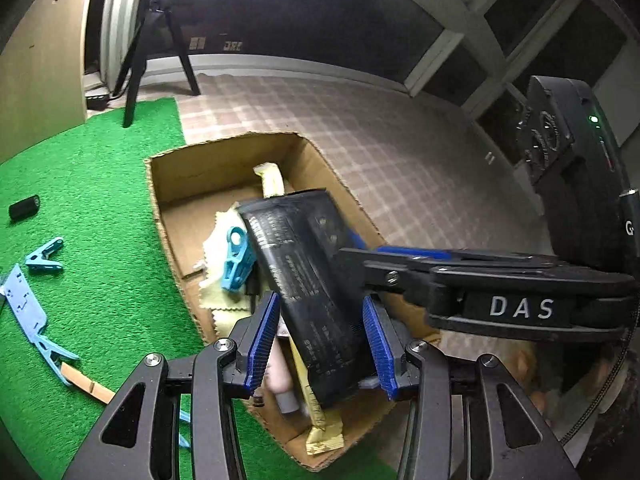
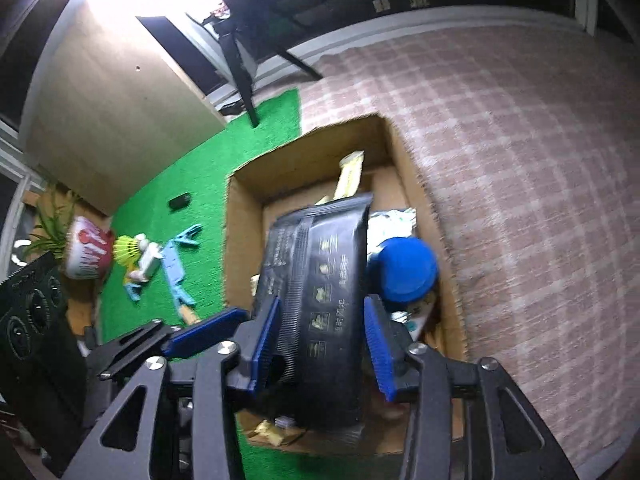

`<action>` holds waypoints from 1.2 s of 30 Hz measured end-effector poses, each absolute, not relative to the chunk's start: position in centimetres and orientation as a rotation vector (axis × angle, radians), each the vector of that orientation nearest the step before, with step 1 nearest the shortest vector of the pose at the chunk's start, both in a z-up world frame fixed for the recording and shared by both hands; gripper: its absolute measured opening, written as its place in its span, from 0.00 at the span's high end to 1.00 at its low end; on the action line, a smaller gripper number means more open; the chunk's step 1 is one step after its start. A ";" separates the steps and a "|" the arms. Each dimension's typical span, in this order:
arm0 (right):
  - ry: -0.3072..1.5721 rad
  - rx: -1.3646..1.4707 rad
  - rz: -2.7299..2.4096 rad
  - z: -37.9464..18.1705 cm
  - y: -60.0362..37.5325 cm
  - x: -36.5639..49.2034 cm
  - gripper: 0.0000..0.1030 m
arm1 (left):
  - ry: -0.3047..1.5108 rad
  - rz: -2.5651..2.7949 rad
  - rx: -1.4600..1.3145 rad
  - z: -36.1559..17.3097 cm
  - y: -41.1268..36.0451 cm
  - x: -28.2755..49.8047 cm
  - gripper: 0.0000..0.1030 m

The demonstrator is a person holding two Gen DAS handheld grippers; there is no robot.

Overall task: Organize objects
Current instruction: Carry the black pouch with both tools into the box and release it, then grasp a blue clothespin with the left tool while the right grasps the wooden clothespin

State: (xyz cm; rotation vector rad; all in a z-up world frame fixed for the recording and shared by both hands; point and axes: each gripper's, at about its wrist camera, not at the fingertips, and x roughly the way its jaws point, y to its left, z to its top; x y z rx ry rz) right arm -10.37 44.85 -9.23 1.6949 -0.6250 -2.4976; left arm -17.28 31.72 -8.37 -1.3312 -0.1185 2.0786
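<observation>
Both tools on the black pouch over the cardboard box. Left tool clamps it. Right tool: pads astride it, gap on the right, so likely loose. Risk: pouch tips onto blue clip and snags the near wall. Box far corner is free; green mat to the left is cluttered.

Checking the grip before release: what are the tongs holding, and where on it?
The left tongs clamp the black pouch across its near end; the right tongs straddle it, grip unclear.
</observation>
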 end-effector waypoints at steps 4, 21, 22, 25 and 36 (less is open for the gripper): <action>-0.609 1.667 -2.534 -8.8 45.0 -10.2 0.48 | -0.116 2.101 -1.340 -8.4 30.8 -17.4 0.54; -0.514 1.596 -2.500 -8.1 39.4 -11.2 0.48 | -0.170 2.239 -1.392 -8.1 21.1 -18.5 0.54; -0.508 1.590 -2.492 -8.0 38.8 -11.3 0.48 | -0.183 2.255 -1.400 -8.2 19.9 -18.7 0.54; -0.463 1.579 -2.467 -8.0 36.7 -11.6 0.48 | -0.209 2.303 -1.427 -8.5 16.4 -19.0 0.54; -0.235 1.604 -2.324 -9.4 28.0 -12.5 0.48 | -0.332 2.450 -1.553 -10.7 3.5 -19.5 0.54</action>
